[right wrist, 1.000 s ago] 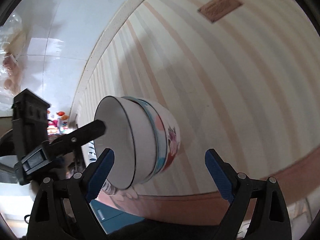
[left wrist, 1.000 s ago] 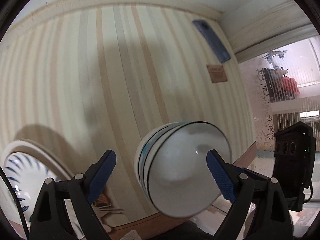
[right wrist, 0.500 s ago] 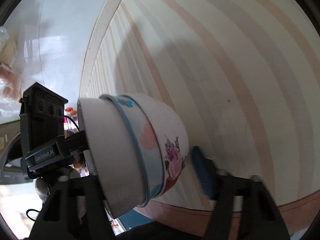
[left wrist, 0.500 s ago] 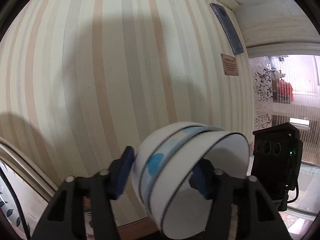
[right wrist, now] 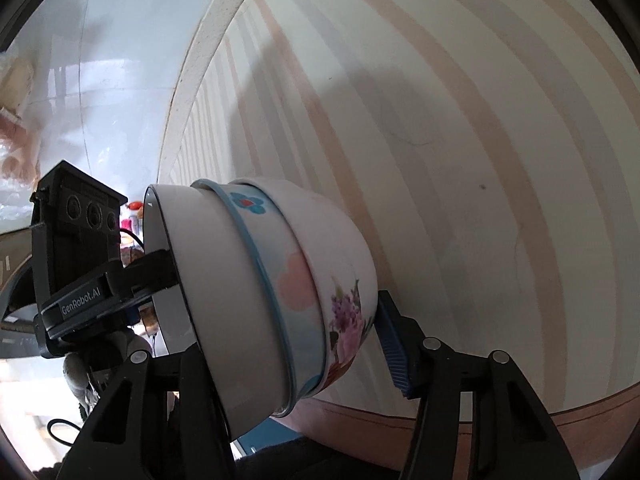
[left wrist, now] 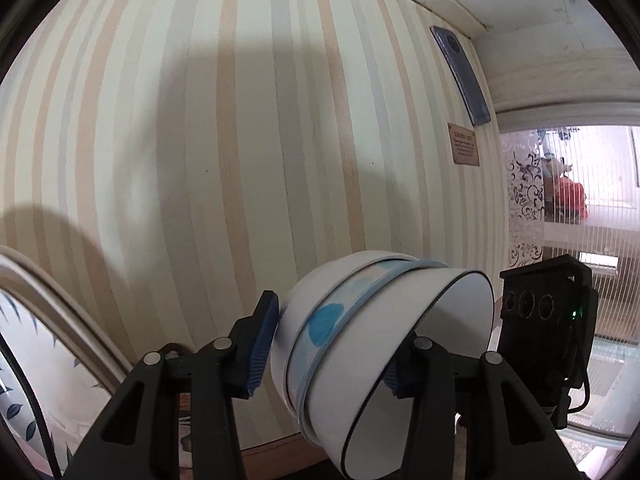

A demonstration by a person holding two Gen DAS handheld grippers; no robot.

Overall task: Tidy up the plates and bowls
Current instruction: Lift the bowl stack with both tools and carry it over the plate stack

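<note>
Striped tabletop point(left wrist: 208, 128) everywhere, cream with tan and grey bands, brown edge along the bottom. Small brown label point(left wrist: 464, 143) and a dark blue phone point(left wrist: 460, 76) lying on it, well beyond the fingers in the left wrist view. White tiled wall point(right wrist: 100, 60) past the table's rim in the right wrist view.

Stack of three nested bowls point(left wrist: 360, 352) held up off the table, tipped on its side, gripped from both ends at once:

- left gripper point(left wrist: 324, 354) closed down on the stack. Left blue pad point(left wrist: 262, 344) pressed against the base of the outer white bowl, right pad mostly hidden inside the mouth of the black-rimmed inner bowl. Mouth of the stack facing right and down, toward the other device.
- right gripper point(right wrist: 280, 340) also clamped on the same stack. Right blue pad point(right wrist: 390, 344) touching the flowered outer bowl's point(right wrist: 344, 280) bottom; left finger buried behind the inner bowl's rim, so contact on that side can't be seen.
- middle bowl with a blue rim and blue and pink blotches, sandwiched between the other two.

Big plate point(left wrist: 24, 380) with dark blue leaf pattern lying far left of the left fingers, only partly in frame.
</note>
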